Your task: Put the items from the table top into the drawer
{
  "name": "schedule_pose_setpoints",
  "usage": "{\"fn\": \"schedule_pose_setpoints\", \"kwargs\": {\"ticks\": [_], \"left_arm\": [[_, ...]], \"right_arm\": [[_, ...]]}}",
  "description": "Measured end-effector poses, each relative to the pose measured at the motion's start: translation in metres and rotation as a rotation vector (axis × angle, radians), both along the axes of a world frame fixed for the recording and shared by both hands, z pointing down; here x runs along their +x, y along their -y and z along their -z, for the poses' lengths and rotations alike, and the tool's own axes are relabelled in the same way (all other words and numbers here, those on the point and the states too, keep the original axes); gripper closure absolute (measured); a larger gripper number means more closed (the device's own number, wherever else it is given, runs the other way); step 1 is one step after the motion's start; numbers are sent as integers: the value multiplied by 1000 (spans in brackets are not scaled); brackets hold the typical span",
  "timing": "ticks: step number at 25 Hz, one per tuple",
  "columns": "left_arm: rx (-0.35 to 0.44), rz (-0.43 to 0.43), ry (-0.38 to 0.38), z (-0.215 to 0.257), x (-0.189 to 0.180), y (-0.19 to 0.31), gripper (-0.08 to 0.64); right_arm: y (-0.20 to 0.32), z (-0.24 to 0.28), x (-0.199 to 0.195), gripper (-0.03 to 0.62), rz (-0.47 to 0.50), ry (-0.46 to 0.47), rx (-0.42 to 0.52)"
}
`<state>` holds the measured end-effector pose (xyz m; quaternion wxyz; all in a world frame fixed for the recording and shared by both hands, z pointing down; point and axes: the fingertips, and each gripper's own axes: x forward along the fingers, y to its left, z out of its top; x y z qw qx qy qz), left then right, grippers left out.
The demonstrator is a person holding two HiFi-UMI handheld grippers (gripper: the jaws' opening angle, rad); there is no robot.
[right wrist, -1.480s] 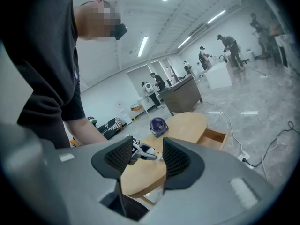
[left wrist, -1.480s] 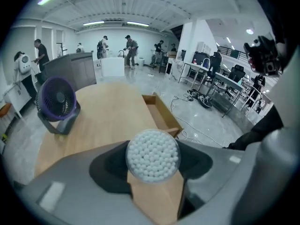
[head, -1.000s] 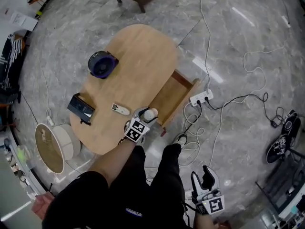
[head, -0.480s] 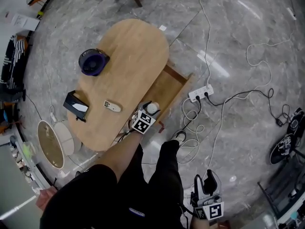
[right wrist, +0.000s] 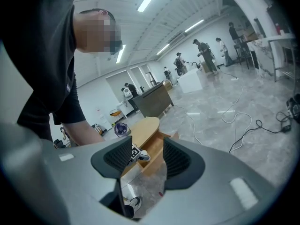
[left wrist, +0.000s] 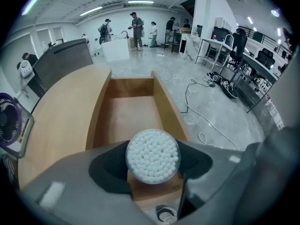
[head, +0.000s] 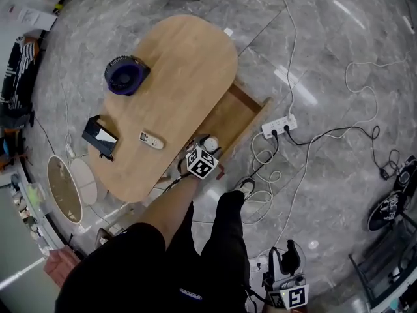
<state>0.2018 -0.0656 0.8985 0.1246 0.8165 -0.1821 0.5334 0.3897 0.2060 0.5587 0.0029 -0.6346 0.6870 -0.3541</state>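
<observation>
Left gripper view: left tool [left wrist: 152, 165] clenched on upright jar of cotton swabs [left wrist: 153, 154], poised over the near front edge of the open drawer [left wrist: 123, 121], whose cavity runs straight ahead beside the desk [left wrist: 61, 111]; right tool [right wrist: 147, 161] released, empty, well apart.

An open-plan office, with desks [left wrist: 212, 45], swivel chairs [left wrist: 239, 40], strip lights [left wrist: 140, 2]
</observation>
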Motion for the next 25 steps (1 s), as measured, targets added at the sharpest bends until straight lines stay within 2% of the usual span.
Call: {"fn": "schedule_pose_setpoints", "kwargs": {"ticks": [4,6,12,19,25], "left_arm": [[14,-80,39,-15,1,-2,275],[14,-123,60,-21,2,-5,275],[7,-184,99,-35,4,-9,275],[-26,-193,110,-47,0,-12,275],[-43,-241,147,-51,-9,-18,273]], "right_arm": [[11,-1,-7,354,-26,61,-14],[7,-9,-8,353,-7,57,-15],[34,3,-24,353,46,58,58],[40,-9,-42,353,64,68,43],[55,-9,-50,347,65,69,63]]}}
